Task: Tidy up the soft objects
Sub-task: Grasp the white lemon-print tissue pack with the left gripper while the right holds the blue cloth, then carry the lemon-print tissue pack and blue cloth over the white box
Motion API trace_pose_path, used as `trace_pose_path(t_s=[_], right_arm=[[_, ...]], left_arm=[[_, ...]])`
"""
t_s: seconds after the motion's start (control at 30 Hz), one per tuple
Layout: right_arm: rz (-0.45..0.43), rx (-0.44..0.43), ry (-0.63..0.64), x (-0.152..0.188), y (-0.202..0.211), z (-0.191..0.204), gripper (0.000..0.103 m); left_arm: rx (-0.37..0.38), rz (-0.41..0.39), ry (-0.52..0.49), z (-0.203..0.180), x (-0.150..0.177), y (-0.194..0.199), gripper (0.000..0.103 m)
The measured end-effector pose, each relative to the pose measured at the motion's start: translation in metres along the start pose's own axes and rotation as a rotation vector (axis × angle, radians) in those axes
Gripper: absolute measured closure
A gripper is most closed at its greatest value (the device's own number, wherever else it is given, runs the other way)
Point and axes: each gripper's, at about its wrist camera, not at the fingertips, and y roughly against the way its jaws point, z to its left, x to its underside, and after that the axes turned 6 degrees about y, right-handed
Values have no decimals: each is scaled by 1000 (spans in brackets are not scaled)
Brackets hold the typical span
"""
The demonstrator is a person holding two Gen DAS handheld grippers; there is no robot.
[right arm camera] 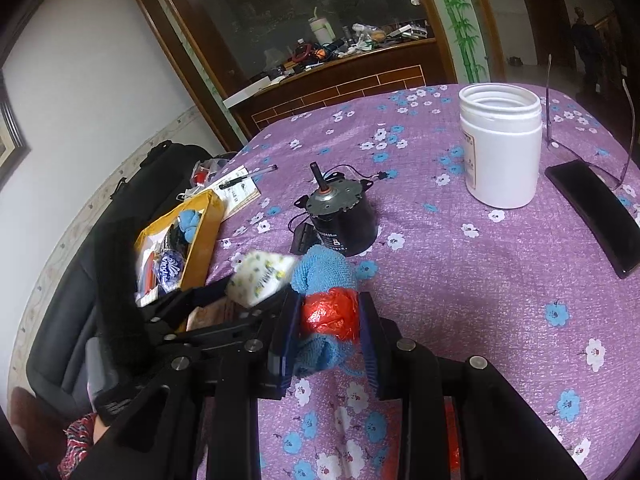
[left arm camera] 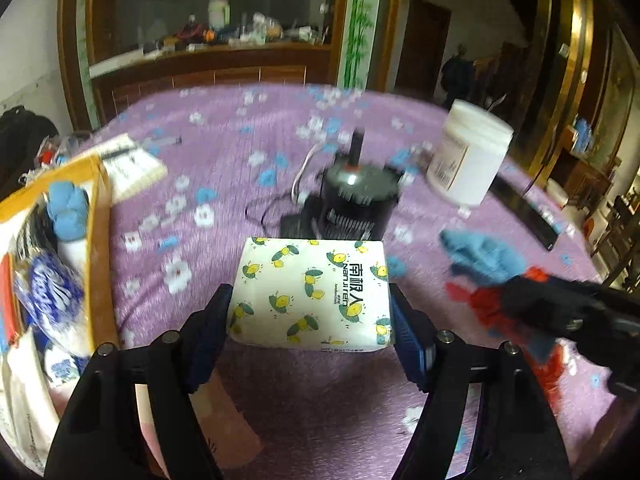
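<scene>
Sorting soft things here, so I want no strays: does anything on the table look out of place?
Yes. A hard black electric motor with a bare shaft and loose wires sits mid-table on the purple cloth, just beyond the tissue pack and the blue towel. An open, lidless white jar stands behind it.

A purple floral tablecloth (right arm camera: 460, 288) fronts a dark wooden cabinet (right arm camera: 340, 76) and white wall (right arm camera: 92, 80).

The tissue pack (left arm camera: 312, 294) wears glossy printed plastic film; the blue cloth (right arm camera: 323, 276) is fuzzy terry around crinkled, shiny red plastic (right arm camera: 331, 314). The tablecloth (right arm camera: 460, 292) looks matt and woven, the jar (right arm camera: 502, 152) smooth white plastic, the motor (right arm camera: 340, 216) metal-topped
</scene>
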Motion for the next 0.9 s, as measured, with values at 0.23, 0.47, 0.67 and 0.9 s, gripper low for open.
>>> trace_pose_path(t_s=[0.23, 0.47, 0.67, 0.9], right_arm=[[-9, 22, -8, 0, -1, -3, 74], [-11, 28, -3, 0, -1, -3, 74], [-20, 29, 2, 0, -1, -2, 74], [-29, 36, 20, -1, 1, 1, 74]], left_arm=[[-18, -85, -36, -6, 0, 14, 30], [-63, -139, -106, -15, 5, 17, 30], [-126, -216, -156, -21, 7, 25, 30], [-157, -264, -174, -21, 6, 31, 29]])
